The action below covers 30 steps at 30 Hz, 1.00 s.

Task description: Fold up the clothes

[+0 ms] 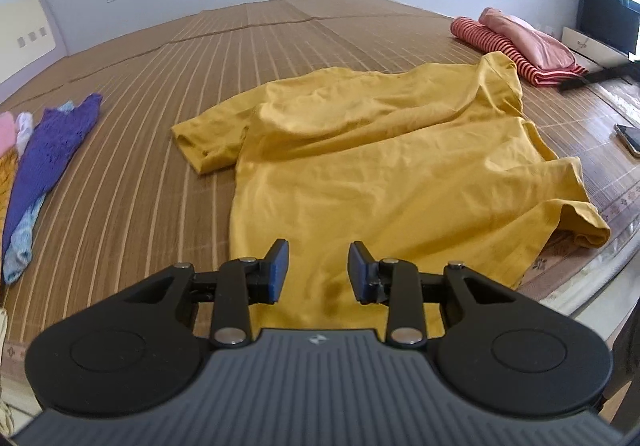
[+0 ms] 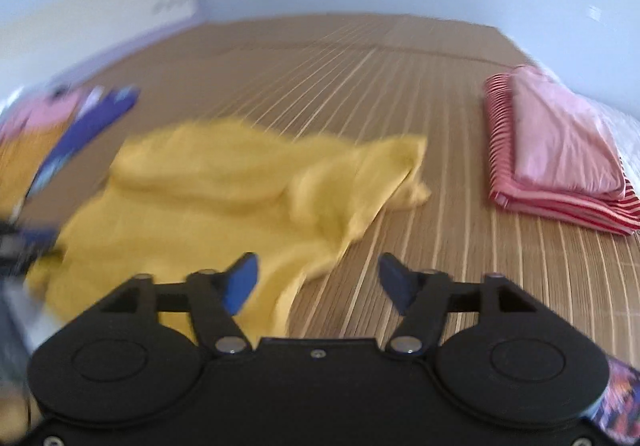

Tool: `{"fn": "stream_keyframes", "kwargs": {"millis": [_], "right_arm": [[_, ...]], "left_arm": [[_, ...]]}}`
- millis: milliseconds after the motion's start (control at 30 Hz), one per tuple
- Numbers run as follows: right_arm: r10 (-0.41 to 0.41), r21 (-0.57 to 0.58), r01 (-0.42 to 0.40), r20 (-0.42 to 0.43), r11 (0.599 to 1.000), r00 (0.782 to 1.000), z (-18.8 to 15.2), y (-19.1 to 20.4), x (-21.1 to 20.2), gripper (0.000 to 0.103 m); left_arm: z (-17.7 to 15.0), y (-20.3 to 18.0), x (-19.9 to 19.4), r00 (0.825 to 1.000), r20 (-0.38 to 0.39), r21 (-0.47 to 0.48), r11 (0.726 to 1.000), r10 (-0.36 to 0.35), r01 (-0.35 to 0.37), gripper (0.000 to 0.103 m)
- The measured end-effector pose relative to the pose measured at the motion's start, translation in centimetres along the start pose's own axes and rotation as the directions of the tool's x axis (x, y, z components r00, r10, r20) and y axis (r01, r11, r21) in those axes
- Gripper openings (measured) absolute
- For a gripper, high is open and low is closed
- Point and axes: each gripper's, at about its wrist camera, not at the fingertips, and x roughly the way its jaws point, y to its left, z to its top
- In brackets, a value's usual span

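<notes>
A mustard-yellow T-shirt (image 1: 380, 166) lies spread and wrinkled on the bamboo mat (image 1: 280, 38), with one sleeve out to the left and the right side bunched up. My left gripper (image 1: 318, 266) hovers over the shirt's near hem. Its blue pads stand apart and only the cloth below shows in the gap. In the blurred right wrist view, my right gripper (image 2: 318, 278) is open wide with nothing between its fingers. It sits above the shirt's (image 2: 224, 182) near right edge and the bare mat (image 2: 440, 246).
A folded stack, pink cloth on red-striped cloth (image 1: 520, 42) (image 2: 560, 150), sits at the far right. A purple knit garment (image 1: 52, 150) and other clothes lie at the left. A phone (image 1: 630, 138) rests near the mat's right edge.
</notes>
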Motion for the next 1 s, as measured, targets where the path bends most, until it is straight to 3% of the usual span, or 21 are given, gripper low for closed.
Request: {"fn": "stream_keyframes", "kwargs": {"millis": [167,267,300,333,467,533,667,800,900,1000], "right_arm": [[0.005,0.184,-0.014,0.045,0.983,0.999,2.3,-5.2,6.9,0.069],[0.014,0.225,-0.030,0.071,0.974,0.997,2.4,-6.6,9.7,0.037],[0.022,0.196,-0.038,0.086,0.980,0.996,2.4,-6.0,9.8,0.022],[0.029,0.167,-0.046,0.101,0.985,0.994,2.5,-5.5,10.0,0.016],[0.108,-0.013,-0.108,0.143,0.994,0.984,3.1,-1.0,9.2,0.007],[0.154,-0.146,-0.134,0.139,0.980,0.978,3.0,2.4,8.7,0.007],[0.221,-0.332,-0.216,-0.023,0.918,0.975,0.6,8.4,9.8,0.012],[0.295,-0.337,-0.324,-0.133,0.884,0.946,-1.0,10.8,9.6,0.041],[0.402,-0.275,-0.403,-0.062,0.873,0.913,-0.1,10.0,7.1,0.057],[0.341,-0.215,-0.324,0.047,0.921,0.939,1.0,8.5,6.5,0.063]], "left_arm": [[-0.2,-0.5,0.8,1.000,-0.029,0.020,1.000,-0.008,0.008,0.038],[-0.2,-0.4,1.0,0.999,-0.043,0.027,1.000,-0.005,0.006,0.038],[-0.2,-0.3,1.0,0.999,-0.046,0.030,1.000,-0.002,0.003,0.038],[-0.1,-0.3,1.1,0.999,-0.047,0.033,0.999,0.003,-0.001,0.038],[0.5,-0.4,1.5,0.999,-0.038,0.033,0.999,0.009,-0.008,0.038],[0.6,-0.6,1.6,0.999,-0.041,0.036,0.999,0.004,-0.002,0.038],[0.4,-1.3,1.9,0.999,-0.048,0.048,0.999,-0.015,0.017,0.039],[0.1,-1.3,2.0,0.999,-0.046,0.040,0.999,-0.017,0.019,0.041],[-0.2,-0.8,2.1,0.999,-0.042,0.022,1.000,-0.014,0.015,0.046],[-0.4,-0.6,2.2,0.999,-0.039,0.013,1.000,-0.016,0.016,0.046]]}}
